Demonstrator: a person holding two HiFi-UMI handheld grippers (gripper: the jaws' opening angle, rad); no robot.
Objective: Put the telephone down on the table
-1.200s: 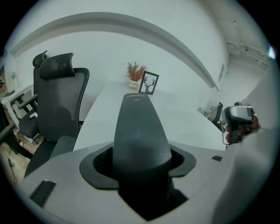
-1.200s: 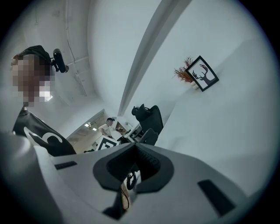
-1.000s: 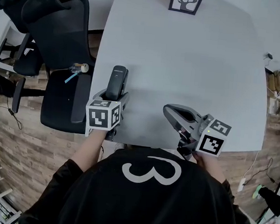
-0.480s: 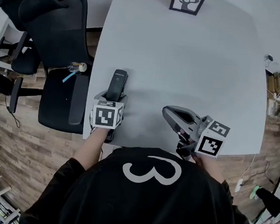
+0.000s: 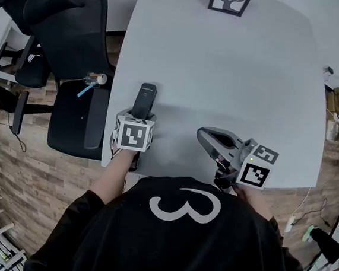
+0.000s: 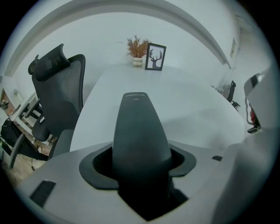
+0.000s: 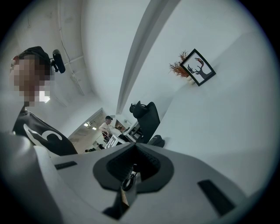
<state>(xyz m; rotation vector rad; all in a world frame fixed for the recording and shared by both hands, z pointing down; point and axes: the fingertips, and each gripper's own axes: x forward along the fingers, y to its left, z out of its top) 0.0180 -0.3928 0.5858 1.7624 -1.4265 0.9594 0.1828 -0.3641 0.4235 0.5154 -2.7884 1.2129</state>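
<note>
The black telephone [image 5: 144, 100] [image 6: 140, 131] is a slim handset that sticks forward out of my left gripper [image 5: 140, 116] [image 6: 141, 164], which is shut on its lower part. It points along the white table [image 5: 224, 65] near the table's left front corner. Whether its tip touches the tabletop I cannot tell. My right gripper [image 5: 210, 137] [image 7: 133, 164] rests low over the front edge of the table, shut with nothing between its fingers.
A framed deer picture [image 5: 229, 0] [image 6: 155, 57] and a small dried plant [image 6: 137, 47] stand at the table's far end. A black office chair [image 5: 71, 39] stands close to the table's left edge. Wooden floor lies on both sides.
My left gripper has shifted slightly to the right with the telephone still in it. The right gripper has stayed where it was.
</note>
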